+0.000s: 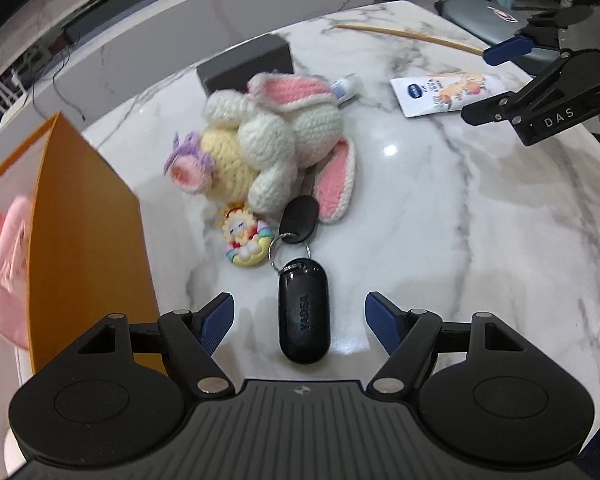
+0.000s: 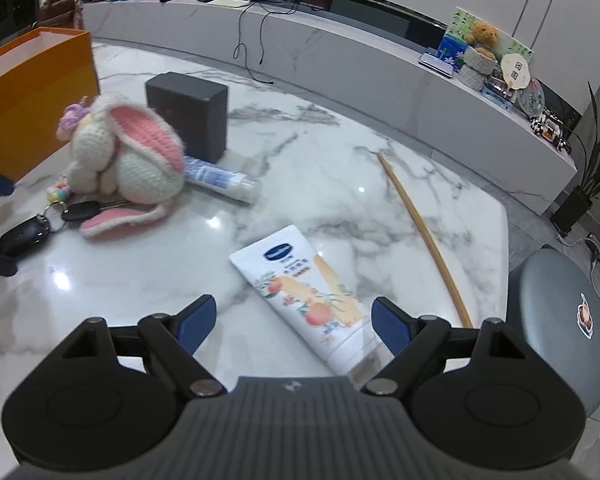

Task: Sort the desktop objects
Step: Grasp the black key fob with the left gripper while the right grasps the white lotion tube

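On the marble table (image 1: 440, 208) lies a black key fob (image 1: 304, 314) on a ring with a black key (image 1: 299, 219) and a small cartoon charm (image 1: 244, 240). My left gripper (image 1: 300, 320) is open, its fingers either side of the fob. A crocheted white bunny (image 1: 276, 140) lies behind the keys. A white cream tube (image 2: 312, 296) lies between the open fingers of my right gripper (image 2: 294, 326). The right gripper also shows in the left wrist view (image 1: 488, 84). The bunny (image 2: 124, 156) and fob (image 2: 24, 236) show at left in the right wrist view.
An orange box (image 1: 80, 240) holding something pink stands at the left. A black box (image 2: 188, 114), a small blue-white tube (image 2: 220, 180) and a long wooden stick (image 2: 424, 236) lie further back. A grey round stool (image 2: 560, 320) stands off the table's right edge.
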The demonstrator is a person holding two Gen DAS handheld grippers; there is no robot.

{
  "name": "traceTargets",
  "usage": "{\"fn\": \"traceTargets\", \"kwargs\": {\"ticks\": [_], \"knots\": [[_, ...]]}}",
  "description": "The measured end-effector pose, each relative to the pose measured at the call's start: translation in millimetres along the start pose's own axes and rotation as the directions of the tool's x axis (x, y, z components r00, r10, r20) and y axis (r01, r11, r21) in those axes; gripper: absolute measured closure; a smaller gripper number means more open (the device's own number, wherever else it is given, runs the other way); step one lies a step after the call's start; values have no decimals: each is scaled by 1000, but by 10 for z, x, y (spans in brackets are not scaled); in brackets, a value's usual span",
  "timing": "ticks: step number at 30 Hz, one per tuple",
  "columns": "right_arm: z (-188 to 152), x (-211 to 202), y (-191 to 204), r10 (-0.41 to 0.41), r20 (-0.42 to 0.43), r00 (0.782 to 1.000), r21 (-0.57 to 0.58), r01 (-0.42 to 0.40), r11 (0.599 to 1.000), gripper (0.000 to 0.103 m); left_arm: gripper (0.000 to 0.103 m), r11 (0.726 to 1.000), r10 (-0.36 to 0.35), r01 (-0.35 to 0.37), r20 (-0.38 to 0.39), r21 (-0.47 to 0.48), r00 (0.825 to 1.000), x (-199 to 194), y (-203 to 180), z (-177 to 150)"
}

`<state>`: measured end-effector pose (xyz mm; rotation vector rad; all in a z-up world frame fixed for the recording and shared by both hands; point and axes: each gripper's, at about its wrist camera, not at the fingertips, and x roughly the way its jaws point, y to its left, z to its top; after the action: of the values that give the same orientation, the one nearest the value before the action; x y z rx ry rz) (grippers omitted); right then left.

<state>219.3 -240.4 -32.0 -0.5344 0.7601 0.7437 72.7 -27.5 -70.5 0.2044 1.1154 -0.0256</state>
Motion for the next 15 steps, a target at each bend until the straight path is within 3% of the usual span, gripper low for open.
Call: {"fn": "traceTargets", "kwargs": {"ticks": [15], "knots": [[-101, 287, -165, -3, -30, 1000, 54, 5, 999, 16, 17, 993, -28, 26, -12, -116, 1000, 196, 80, -40]]}}
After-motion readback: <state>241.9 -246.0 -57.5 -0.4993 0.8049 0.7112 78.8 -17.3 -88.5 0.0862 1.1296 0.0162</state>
